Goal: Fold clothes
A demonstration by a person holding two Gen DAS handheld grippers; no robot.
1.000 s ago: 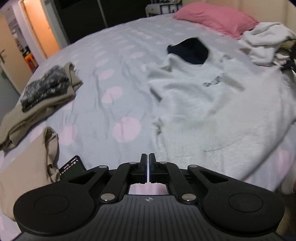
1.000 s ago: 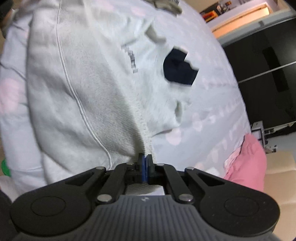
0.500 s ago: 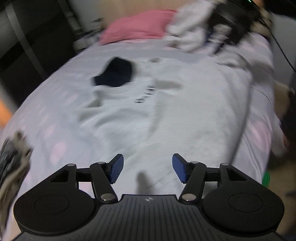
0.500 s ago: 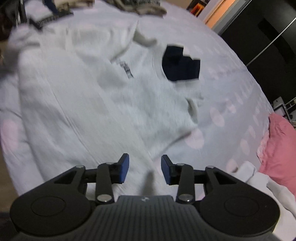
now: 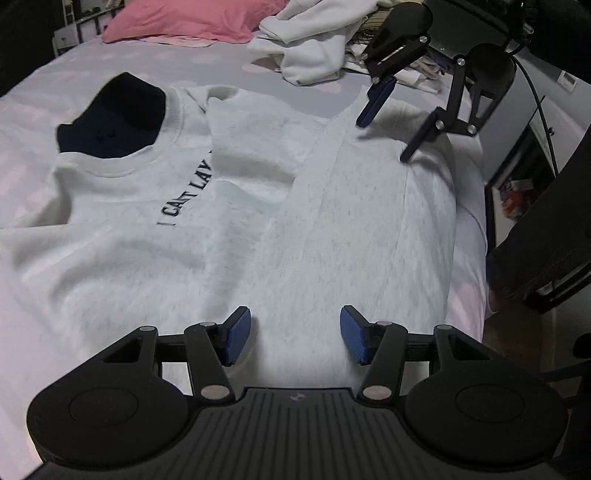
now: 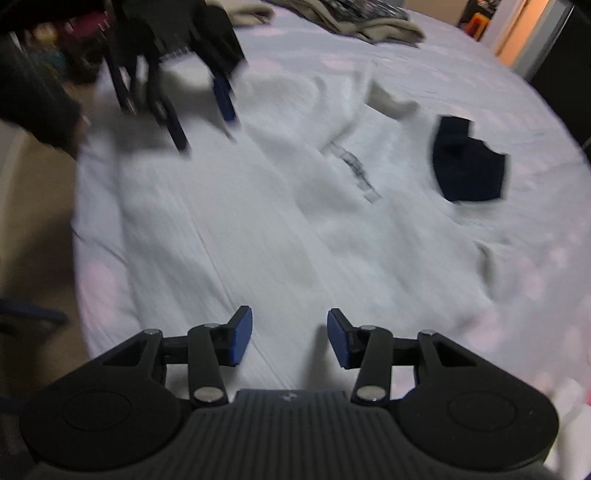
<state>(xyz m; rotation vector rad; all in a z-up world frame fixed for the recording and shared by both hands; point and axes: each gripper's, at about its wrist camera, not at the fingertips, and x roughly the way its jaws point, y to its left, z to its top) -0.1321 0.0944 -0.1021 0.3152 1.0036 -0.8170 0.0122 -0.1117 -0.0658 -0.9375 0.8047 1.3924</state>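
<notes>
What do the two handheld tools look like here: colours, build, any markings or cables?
Both tools, left and right, are matte black with a ribbed top plate, round side discs, silver pivot pins and ridged blue fingertip pads. A small logo marks each plate's centre. A black cable trails behind the right tool.

Room's pretty dim, with a cool grey cast and soft shadows under the blue pads point(image 5: 236, 339), plus a warm orange glow from a doorway point(image 6: 524, 33) at the top right of the right wrist view. Left wrist view is fairly sharp, though the sweatshirt point(image 5: 258, 221) blows out a bit near the bottom. Right wrist view is smeared with motion blur, and both bend hard at the fisheye edges.
</notes>
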